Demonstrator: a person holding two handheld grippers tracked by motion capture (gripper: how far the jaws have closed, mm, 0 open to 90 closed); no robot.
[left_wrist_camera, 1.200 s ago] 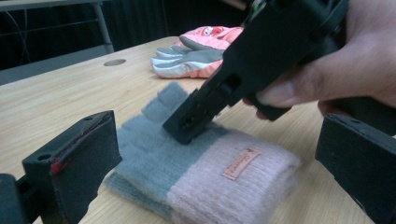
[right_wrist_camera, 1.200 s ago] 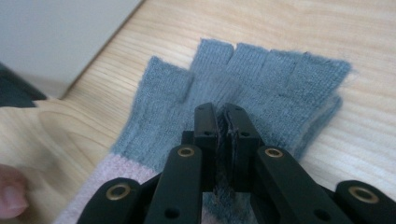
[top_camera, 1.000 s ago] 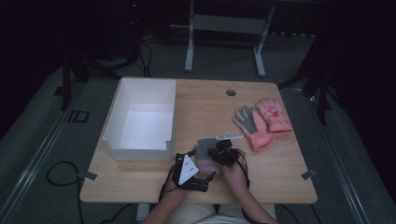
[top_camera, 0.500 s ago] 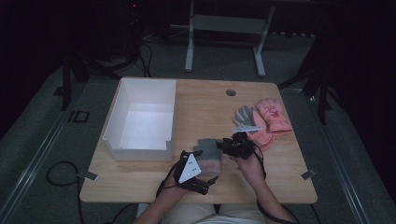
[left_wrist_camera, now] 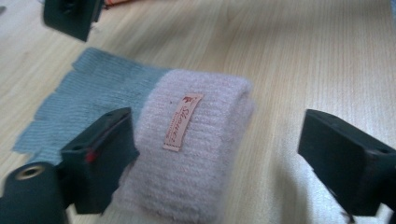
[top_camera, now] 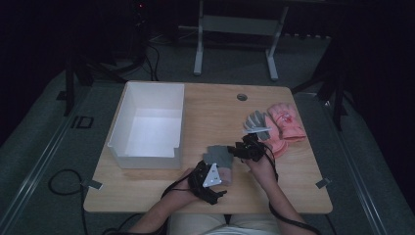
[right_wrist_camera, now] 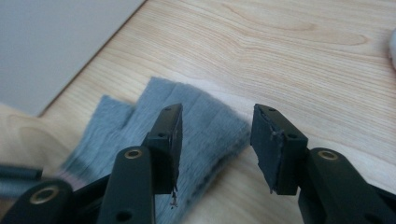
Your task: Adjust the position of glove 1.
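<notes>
Now both jaws released: left gripper (left_wrist_camera: 219,158) straddling glove (left_wrist_camera: 196,154) cuff, right gripper (right_wrist_camera: 217,140) seemingly hovering above.

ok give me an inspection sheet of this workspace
surface: wooden table, bare at the middle.
job's things: grey glove with pink cuff lying flat near the front edge.
clutter: white box at left; pink and grey gloves at right.
grippers: left hand-held gripper open, jaws either side of the cuff; right hand-held gripper open over the grey fingers.
cables: black cable on the floor at left.
surroundings: dark room, metal stand behind the table.
</notes>
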